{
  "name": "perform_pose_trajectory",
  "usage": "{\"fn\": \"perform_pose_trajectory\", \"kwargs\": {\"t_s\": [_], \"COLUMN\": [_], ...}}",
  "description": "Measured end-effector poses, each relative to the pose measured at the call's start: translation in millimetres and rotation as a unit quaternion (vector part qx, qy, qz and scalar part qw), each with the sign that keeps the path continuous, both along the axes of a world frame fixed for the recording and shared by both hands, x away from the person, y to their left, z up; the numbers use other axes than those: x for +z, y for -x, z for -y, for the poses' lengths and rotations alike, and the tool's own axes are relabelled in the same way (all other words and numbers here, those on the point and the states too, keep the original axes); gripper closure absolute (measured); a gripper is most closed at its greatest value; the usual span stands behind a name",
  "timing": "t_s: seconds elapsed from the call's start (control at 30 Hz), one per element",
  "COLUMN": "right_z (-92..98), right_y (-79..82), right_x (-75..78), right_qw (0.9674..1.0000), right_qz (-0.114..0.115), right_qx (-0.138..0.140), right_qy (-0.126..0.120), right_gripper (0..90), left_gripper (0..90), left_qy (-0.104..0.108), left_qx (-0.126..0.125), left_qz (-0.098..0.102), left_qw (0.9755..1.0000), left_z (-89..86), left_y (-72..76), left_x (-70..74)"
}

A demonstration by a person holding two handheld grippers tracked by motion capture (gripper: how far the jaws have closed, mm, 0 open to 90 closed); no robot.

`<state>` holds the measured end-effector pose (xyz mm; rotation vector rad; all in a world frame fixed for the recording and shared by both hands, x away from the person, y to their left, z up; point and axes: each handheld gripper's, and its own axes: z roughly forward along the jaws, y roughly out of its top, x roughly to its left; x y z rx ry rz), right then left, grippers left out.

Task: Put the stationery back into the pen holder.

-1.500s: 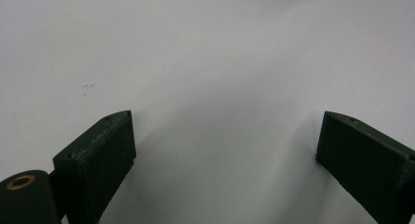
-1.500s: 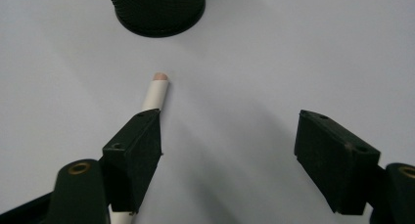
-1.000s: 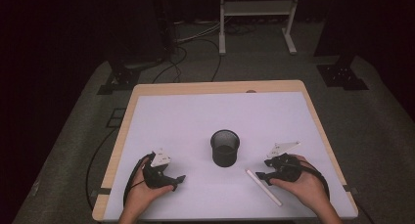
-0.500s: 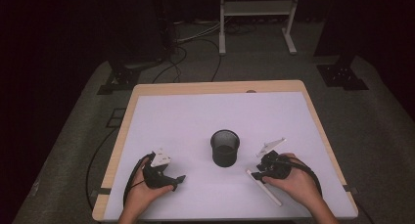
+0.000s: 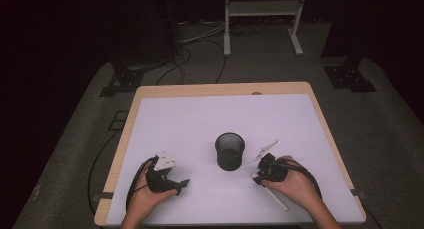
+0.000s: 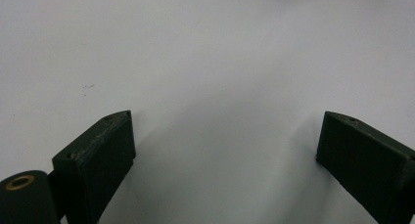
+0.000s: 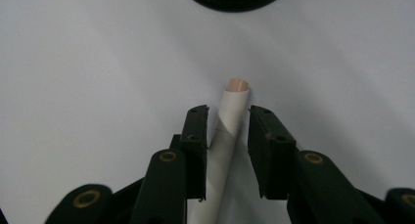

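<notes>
Down at the bottom edge of the high view, two forearms come in over the white table [image 5: 200, 119]. At lower left, the left tool [image 5: 180, 185] rests in the person's hand on the table top, its jaws standing wide apart with nothing but bare white surface between them, as the left gripper view makes plain. At lower right, the right tool [image 5: 256, 177] sits low over a white pen [image 5: 276, 199] that lies flat on the table, slanting from the hand toward the middle of the frame. In the right gripper view the pen [image 7: 227, 131] runs up between the two black jaws, its pinkish tip poking out just past them; the jaws have just been closing around it, the left one looks to be against the barrel while a sliver of gap shows at the right one, so the grip is not yet firm. Just beyond, near the centre of the frame, a black mesh cup [image 5: 230, 151] stands upright, close to the right tool and apart from the pen.
</notes>
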<state>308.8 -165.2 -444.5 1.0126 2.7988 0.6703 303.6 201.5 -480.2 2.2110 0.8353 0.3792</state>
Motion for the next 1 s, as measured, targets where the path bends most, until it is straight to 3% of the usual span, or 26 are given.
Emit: {"fn": "perform_pose_trajectory", "kwargs": {"t_s": [0.73,1.0], "right_z": [-11.7,-5.4], "right_y": [-4.1,-4.0], "right_x": [0.0,-1.0], "right_qw": [0.9987,0.9996], "right_qz": [-0.006,-0.005], "right_qx": [0.004,-0.001], "right_qy": [0.051,0.027], "right_gripper": [77.7,77.8], "left_gripper": [6.2,6.2], "left_qy": [-0.001,-0.001], "left_qx": [0.000,0.000], "left_qz": [0.001,0.000], "left_qw": [1.0000,1.0000], "left_z": [0.1,0.1], "left_y": [0.1,0.0], "left_x": [-0.1,0.0]}}
